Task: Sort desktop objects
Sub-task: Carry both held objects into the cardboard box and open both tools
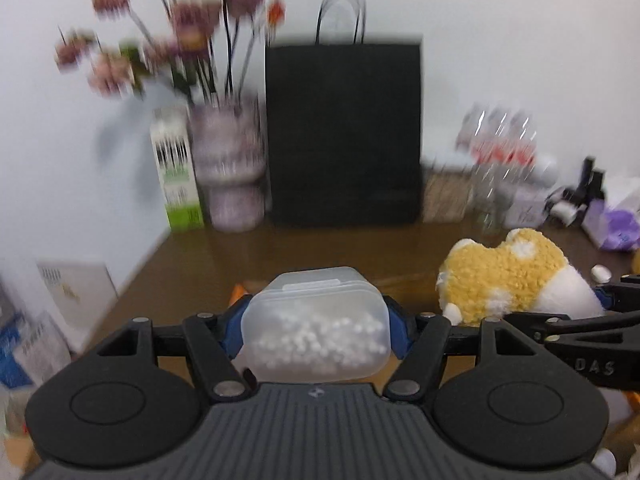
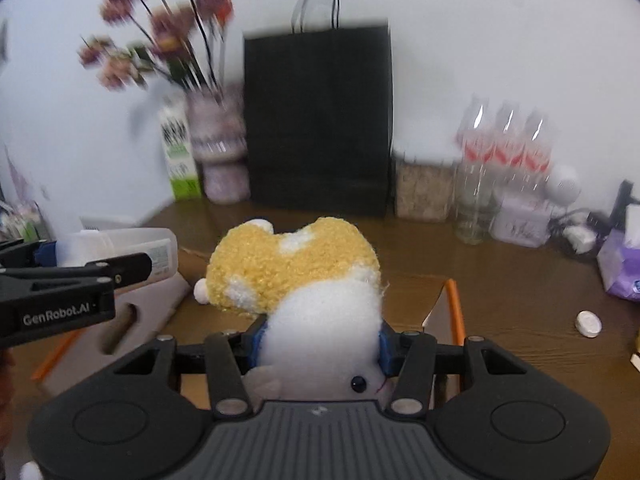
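Now the left gripper (image 1: pixel 316 330) is clamped on a translucent plastic box (image 1: pixel 316 326) filled with small white beads, and it holds the box above the brown table (image 1: pixel 304 248). The right gripper (image 2: pixel 320 344) is clamped on the white body of a yellow-and-white plush toy (image 2: pixel 304 280), also held over the table, just beside the box.

At the back, along the white wall, stand one black paper bag (image 2: pixel 318 120), one vase with pink flowers (image 2: pixel 220 148), one green-and-white carton (image 2: pixel 178 152) and three clear bottles (image 2: pixel 504 160) with red marks. The table's left edge runs near the carton, and beyond it the things are too blurred to name. Between the held things and the bag the tabletop is bare. One small white cap (image 2: pixel 588 323) lies on the right part, near a purple packet (image 2: pixel 622 268).
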Motion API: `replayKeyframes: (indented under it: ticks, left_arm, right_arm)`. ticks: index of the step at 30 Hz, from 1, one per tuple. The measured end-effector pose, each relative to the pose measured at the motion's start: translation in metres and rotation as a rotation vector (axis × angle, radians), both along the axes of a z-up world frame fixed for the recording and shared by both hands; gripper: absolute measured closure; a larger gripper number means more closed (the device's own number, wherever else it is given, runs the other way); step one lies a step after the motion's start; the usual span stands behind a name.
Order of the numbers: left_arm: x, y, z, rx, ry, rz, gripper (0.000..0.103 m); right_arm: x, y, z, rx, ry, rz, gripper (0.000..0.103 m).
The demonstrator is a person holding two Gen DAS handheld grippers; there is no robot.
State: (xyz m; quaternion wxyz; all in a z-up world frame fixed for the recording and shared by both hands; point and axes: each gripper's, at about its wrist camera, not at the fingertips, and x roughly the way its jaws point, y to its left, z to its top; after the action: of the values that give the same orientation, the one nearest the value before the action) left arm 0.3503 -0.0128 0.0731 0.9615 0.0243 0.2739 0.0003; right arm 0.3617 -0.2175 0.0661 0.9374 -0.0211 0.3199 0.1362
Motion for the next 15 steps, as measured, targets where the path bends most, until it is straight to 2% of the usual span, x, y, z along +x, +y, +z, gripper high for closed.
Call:
replayKeyframes:
  ticks: [3, 7, 9, 15]
  left_arm:
    - [0.032, 0.001, -0.022, -0.011, 0.120, 0.013, 0.035]
    - [0.051, 0.004, -0.042, 0.009, 0.198, 0.039, 0.035]
    - [0.057, 0.005, -0.047, 0.010, 0.245, 0.048, 0.035]
    - [0.054, 0.001, -0.051, 0.035, 0.279, 0.048, 0.035]
  right_arm:
    - [0.034, 0.006, -0.022, -0.025, 0.093, -0.010, 0.053]
    - [0.056, 0.012, -0.048, -0.060, 0.182, -0.005, 0.053]
    - [0.059, 0.009, -0.051, -0.027, 0.212, -0.004, 0.053]
    - [0.058, 0.010, -0.060, -0.054, 0.272, -0.032, 0.053]
